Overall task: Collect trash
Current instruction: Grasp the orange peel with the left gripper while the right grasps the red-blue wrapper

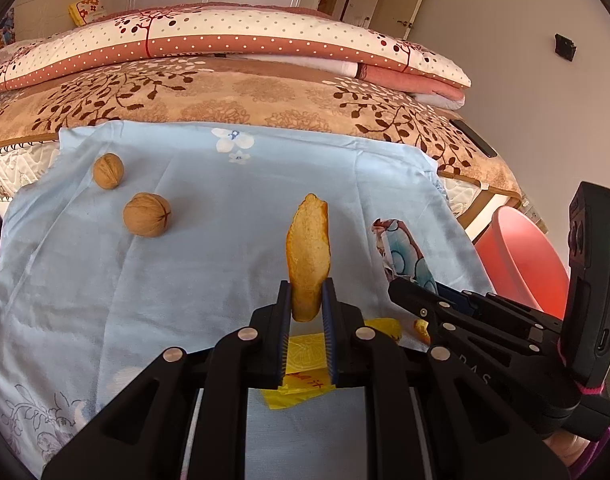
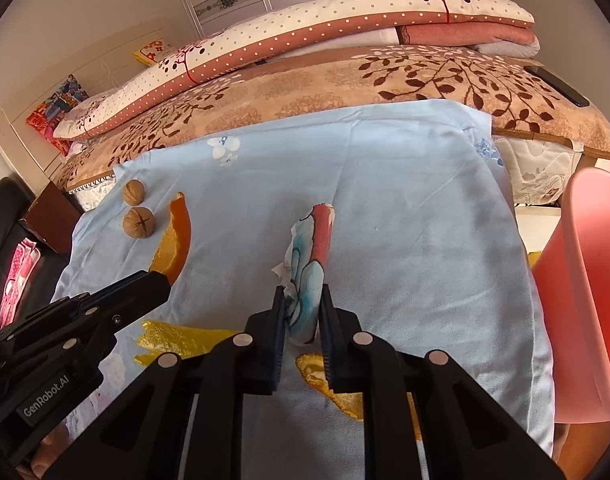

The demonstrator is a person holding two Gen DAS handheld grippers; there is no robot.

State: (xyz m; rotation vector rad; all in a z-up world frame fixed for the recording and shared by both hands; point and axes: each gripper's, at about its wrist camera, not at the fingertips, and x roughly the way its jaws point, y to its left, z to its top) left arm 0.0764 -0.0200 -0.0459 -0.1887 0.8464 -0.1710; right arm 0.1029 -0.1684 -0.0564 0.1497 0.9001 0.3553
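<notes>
My left gripper is shut on an orange peel and holds it upright above the light blue cloth; the peel also shows from the side in the right wrist view. My right gripper is shut on a crumpled printed wrapper, which also shows in the left wrist view. Two walnuts lie on the cloth at the left. A yellow wrapper and another orange peel lie on the cloth under the grippers.
A pink bin stands at the right beside the cloth, and it fills the right edge of the right wrist view. Folded quilts are stacked on the bed behind. A dark phone lies on the brown blanket.
</notes>
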